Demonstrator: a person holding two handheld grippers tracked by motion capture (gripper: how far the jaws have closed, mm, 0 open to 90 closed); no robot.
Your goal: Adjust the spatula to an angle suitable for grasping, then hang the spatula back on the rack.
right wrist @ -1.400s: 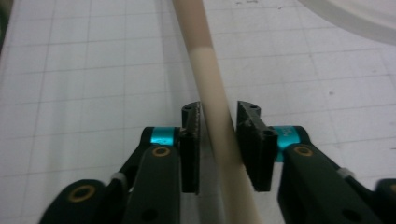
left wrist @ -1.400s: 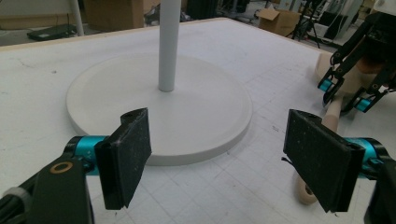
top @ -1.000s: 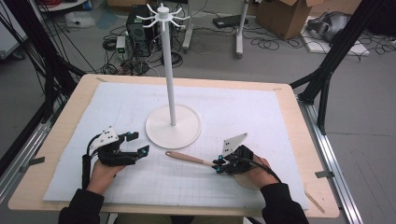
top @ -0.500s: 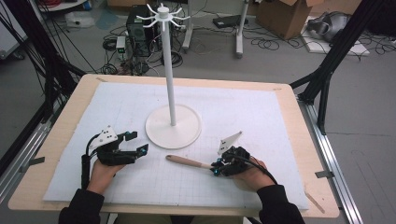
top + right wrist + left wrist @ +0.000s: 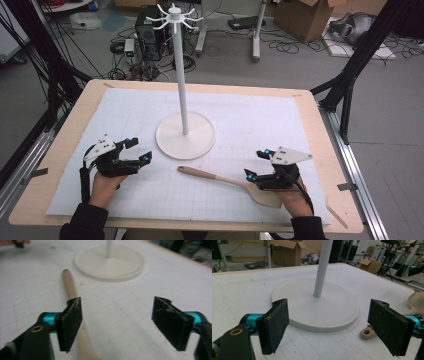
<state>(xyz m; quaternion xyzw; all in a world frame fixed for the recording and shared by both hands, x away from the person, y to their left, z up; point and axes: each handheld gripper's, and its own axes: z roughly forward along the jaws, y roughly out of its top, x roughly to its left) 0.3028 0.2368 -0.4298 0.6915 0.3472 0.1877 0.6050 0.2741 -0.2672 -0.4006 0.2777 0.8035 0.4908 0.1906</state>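
Wooden spatula, one: flat on the white gridded mat, handle end with a hanging hole pointing toward the stand, blade near the front edge under the right hand; handle tip lies just beside the stand's base disc, apart from it. White stand, one: round base disc, upright pole, ring of hooks at the top, set mid-mat. Right gripper: jaws spread wide, nothing between them; in the right gripper view the spatula handle runs past the left jaw, seemingly beneath it, though blur leaves contact unclear. Left gripper: jaws likewise wide apart and unloaded, resting low on the mat left of the stand, well apart from the spatula; in the left gripper view the base disc sits between the jaws farther off, handle tip at lower right. Table: pale wood, mat covering most of it
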